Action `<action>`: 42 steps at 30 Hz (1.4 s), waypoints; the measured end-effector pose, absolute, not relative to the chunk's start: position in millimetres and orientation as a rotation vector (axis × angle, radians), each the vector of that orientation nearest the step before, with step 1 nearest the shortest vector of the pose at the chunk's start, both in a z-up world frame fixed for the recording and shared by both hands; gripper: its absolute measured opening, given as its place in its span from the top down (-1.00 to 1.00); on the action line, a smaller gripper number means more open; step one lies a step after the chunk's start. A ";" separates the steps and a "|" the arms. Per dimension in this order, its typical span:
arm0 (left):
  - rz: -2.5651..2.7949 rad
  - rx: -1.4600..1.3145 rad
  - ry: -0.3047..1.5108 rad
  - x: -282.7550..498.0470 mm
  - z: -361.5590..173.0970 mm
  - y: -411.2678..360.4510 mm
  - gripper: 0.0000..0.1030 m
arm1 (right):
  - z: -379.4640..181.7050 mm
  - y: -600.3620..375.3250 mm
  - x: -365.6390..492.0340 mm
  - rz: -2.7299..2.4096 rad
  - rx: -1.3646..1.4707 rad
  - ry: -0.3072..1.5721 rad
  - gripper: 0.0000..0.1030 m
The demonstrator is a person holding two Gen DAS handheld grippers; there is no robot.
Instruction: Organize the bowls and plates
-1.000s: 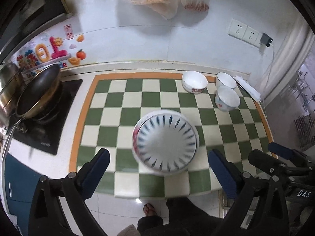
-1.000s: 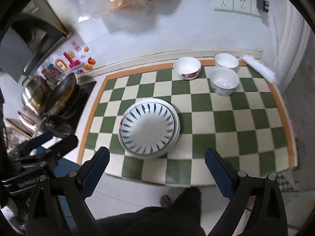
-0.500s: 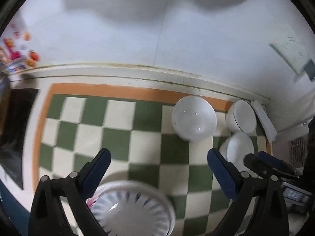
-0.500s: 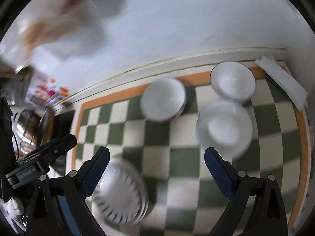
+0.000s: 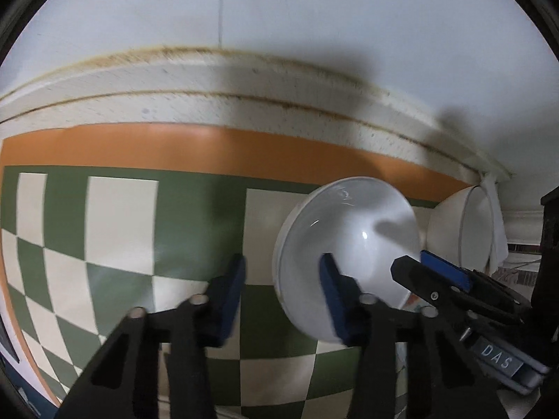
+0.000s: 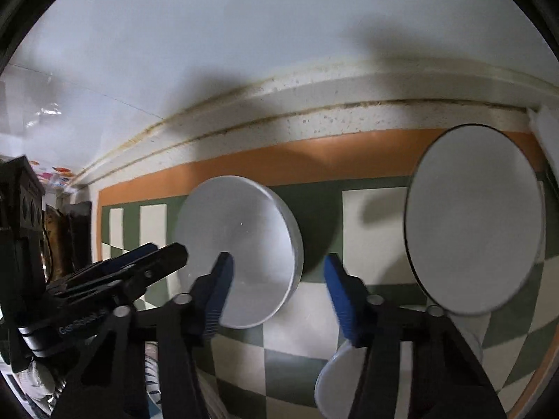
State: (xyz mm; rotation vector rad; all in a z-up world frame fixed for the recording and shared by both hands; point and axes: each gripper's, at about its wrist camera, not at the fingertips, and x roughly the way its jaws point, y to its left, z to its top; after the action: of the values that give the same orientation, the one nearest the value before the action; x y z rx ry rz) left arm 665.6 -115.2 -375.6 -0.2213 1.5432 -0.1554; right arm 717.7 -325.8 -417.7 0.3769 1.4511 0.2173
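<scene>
Even, dim indoor light; soft shadows fall on the wall [image 5: 314, 17]; a small glare spot glints on the bowl [image 5: 349, 237]; fisheye edges bend and darken; slight motion blur.

Closing left gripper [image 5: 281, 272] straddling white bowl [image 5: 349, 241] rim

Left hand-held gripper [image 5: 281, 286] and right hand-held gripper [image 6: 276, 281], steeply downward, side by side, jaws closing.

We see a glossy, smooth ceramic-looking bowl [image 5: 349, 241] at three o'clock on a smooth checked mat [image 5: 122, 216] (plastic, seemingly), beneath a speckled stone-like ledge [image 5: 209, 83].
</scene>
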 end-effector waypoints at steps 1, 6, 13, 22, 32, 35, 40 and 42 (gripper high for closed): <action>-0.155 -0.217 1.555 666.2 -379.6 -116.9 0.51 | -422.3 -324.5 718.8 0.217 0.372 1.461 0.21; -0.157 -0.230 1.564 661.9 -387.3 -120.1 0.68 | -436.5 -319.3 719.7 0.196 0.341 1.485 0.75; -0.158 -0.198 1.538 652.2 -372.7 -127.2 0.68 | -431.4 -321.8 711.3 0.193 0.355 1.473 0.78; -0.197 -0.173 1.435 602.2 -299.7 -131.8 0.67 | -375.4 -325.9 665.3 0.221 0.366 1.401 0.78; -0.310 -0.087 1.409 514.1 -266.5 -157.7 0.67 | -329.6 -336.1 553.6 0.195 0.381 1.353 0.78; -0.340 -0.072 1.430 495.7 -274.4 -172.1 0.67 | -331.0 -357.4 517.9 0.177 0.387 1.363 0.78; -0.368 -0.060 1.503 466.2 -307.7 -183.8 0.67 | -356.0 -374.0 479.9 0.155 0.417 1.408 0.78; -0.371 -0.054 1.525 458.8 -322.6 -188.3 0.67 | -372.4 -378.7 468.2 0.145 0.434 1.430 0.78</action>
State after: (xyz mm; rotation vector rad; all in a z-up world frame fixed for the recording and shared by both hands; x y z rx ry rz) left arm 458.8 -188.3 -322.6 -0.0544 1.5248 -0.3705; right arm 468.2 -378.7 -372.4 0.4338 1.4301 0.1452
